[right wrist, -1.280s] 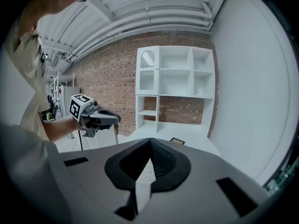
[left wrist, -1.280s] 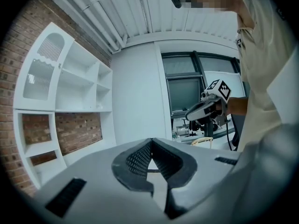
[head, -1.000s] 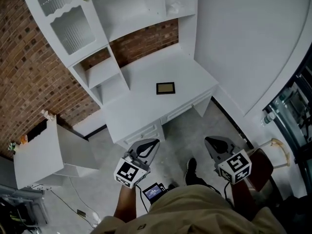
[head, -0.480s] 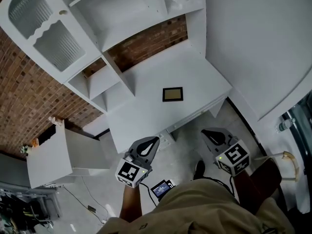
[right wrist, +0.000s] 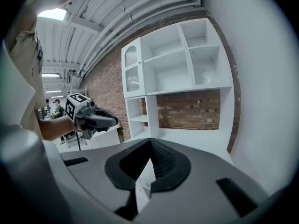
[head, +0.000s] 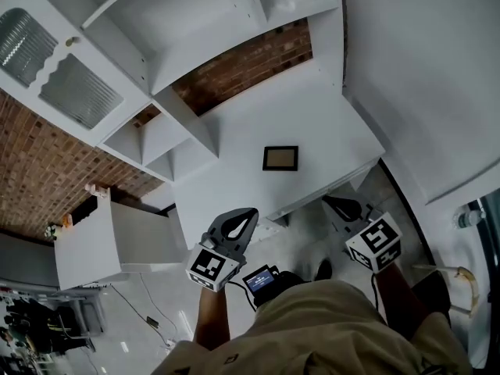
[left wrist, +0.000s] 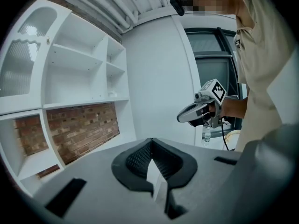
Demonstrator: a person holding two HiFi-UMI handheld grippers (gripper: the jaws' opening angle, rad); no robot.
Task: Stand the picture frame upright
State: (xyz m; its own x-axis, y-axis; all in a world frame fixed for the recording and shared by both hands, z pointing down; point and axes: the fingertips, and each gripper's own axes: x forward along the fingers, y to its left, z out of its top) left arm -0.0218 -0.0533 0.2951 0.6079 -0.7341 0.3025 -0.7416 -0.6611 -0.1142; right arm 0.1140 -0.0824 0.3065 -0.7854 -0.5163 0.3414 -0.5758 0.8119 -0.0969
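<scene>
A small dark picture frame point(head: 280, 158) lies flat on the white desk point(head: 234, 170) in the head view. My left gripper point(head: 247, 216) is held at the desk's near edge, left of the frame, shut and empty. My right gripper point(head: 332, 203) hangs off the desk's near right corner, also shut with nothing in it. In the left gripper view the shut jaws point at the desk's back wall, and the right gripper point(left wrist: 183, 117) shows beyond them. In the right gripper view the left gripper point(right wrist: 111, 120) shows at the left. The frame is in neither gripper view.
A white hutch with open shelves point(head: 195, 22) and a glass door point(head: 74, 92) rises behind the desk, against a brick wall point(head: 242, 65). A white wall point(head: 437, 76) bounds the right side. A low white cabinet point(head: 86, 244) stands at the left. Cables lie on the floor.
The desk and frame have come closer in the head view. Both grippers have moved forward to the desk's near edge, still shut.
</scene>
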